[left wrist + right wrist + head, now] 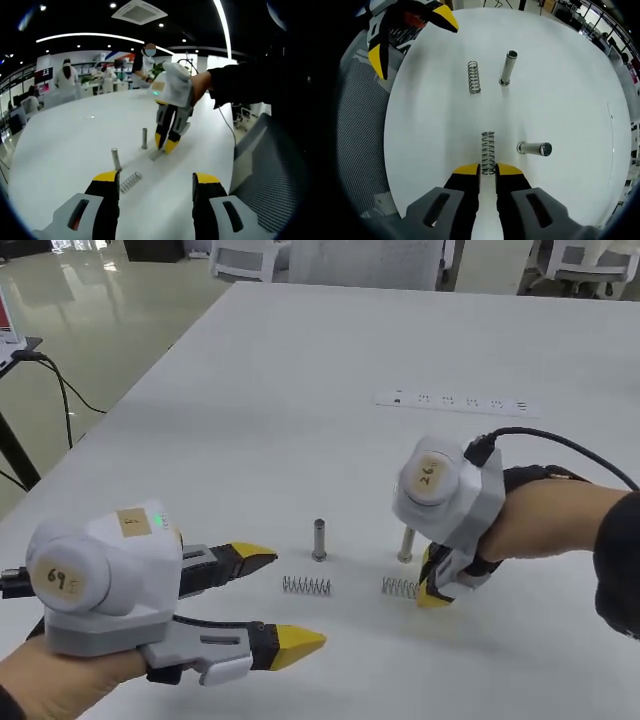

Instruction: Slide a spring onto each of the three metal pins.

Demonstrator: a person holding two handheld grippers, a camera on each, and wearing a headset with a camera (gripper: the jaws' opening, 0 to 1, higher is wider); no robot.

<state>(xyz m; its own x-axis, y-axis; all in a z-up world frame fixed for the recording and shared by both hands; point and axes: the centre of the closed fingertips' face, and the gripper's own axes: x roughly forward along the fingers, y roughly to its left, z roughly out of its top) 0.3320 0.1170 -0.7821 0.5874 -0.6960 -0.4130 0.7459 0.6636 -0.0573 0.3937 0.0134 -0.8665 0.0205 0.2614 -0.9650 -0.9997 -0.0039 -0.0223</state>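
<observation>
The fingers of my right gripper (488, 172) are close together and pinch one end of a spring (488, 152). It lies flat on the white worktop (430, 140). A metal pin (535, 148) stands up just beside that spring. The fingers of my left gripper (295, 600) are wide apart and hold nothing. The other spring (306, 586) lies flat between my two grippers, near the second pin (319, 539) but not touching it.
</observation>
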